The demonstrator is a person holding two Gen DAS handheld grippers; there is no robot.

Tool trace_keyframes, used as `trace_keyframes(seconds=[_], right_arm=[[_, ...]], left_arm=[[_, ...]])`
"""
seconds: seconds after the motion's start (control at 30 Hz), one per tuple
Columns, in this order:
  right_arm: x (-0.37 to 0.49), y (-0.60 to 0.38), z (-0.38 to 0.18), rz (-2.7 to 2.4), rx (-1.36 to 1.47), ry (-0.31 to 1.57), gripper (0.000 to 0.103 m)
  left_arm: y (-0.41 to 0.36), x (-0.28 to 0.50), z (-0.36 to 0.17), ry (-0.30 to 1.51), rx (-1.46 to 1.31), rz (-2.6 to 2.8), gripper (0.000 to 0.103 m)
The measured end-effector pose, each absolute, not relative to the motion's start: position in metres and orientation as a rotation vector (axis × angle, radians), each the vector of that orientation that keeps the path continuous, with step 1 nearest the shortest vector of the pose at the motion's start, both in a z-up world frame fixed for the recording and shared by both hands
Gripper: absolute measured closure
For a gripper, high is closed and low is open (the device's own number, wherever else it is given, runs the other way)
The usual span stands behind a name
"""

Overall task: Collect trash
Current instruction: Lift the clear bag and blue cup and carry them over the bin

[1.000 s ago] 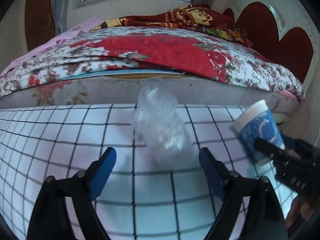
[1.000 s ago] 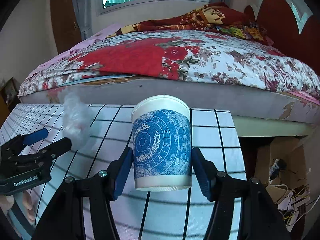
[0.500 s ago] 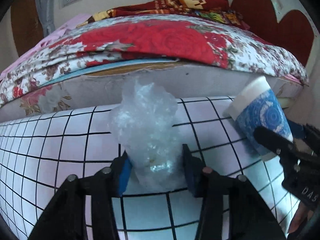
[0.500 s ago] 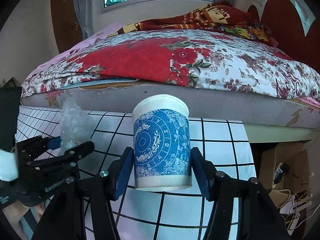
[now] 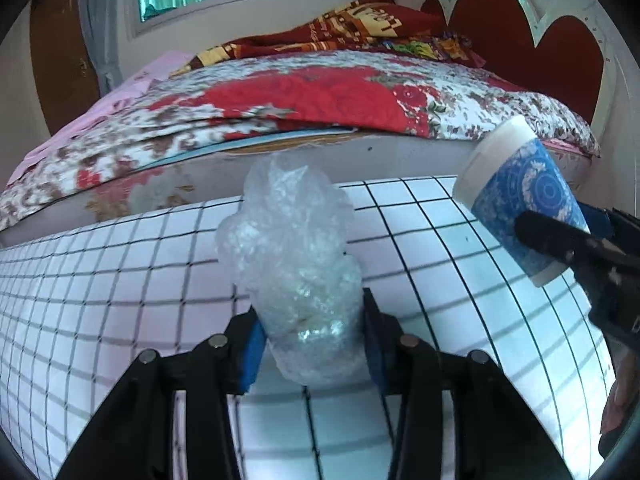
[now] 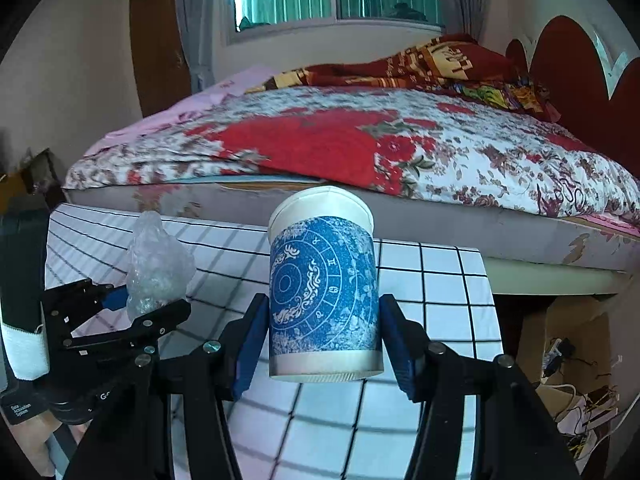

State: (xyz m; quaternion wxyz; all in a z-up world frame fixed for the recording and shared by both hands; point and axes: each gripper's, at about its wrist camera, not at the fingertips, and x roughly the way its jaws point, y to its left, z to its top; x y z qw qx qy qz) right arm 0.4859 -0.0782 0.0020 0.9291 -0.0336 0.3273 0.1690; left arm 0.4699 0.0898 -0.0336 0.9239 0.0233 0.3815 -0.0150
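My left gripper [image 5: 310, 344] is shut on a crumpled clear plastic wad [image 5: 292, 264] and holds it above the checked tablecloth [image 5: 120, 280]. The wad also shows in the right wrist view [image 6: 156, 268], pinched in the left gripper [image 6: 132, 304]. My right gripper [image 6: 320, 340] is shut on a blue-and-white paper cup [image 6: 324, 292], held upright above the table. In the left wrist view the cup [image 5: 520, 200] leans at the right, held by the right gripper's dark fingers [image 5: 560, 244].
A bed [image 6: 360, 152] with a floral red-and-white cover runs along the table's far edge, with a red headboard [image 5: 520, 48] at the right. Cardboard and cables [image 6: 568, 360] lie on the floor past the table's right edge.
My left gripper closed on the plastic wad and lifted it. My right gripper kept hold of the cup and rose slightly with it.
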Motion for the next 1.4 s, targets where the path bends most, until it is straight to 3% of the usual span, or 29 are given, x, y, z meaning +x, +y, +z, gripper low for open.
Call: trace_keyframes(seconds=[0.97, 1.4], right_arm=[[0.247, -0.100, 0.060, 0.369, -0.023, 0.586, 0.046], [0.152, -0.129, 0.070, 0.345, -0.027, 0.494, 0.046]], left_arm=[[0.104, 0.221, 0.036, 0.605, 0.099, 0.056, 0.059], [0.057, 0.145, 0.052, 0.520, 0.082, -0.056, 0.059]])
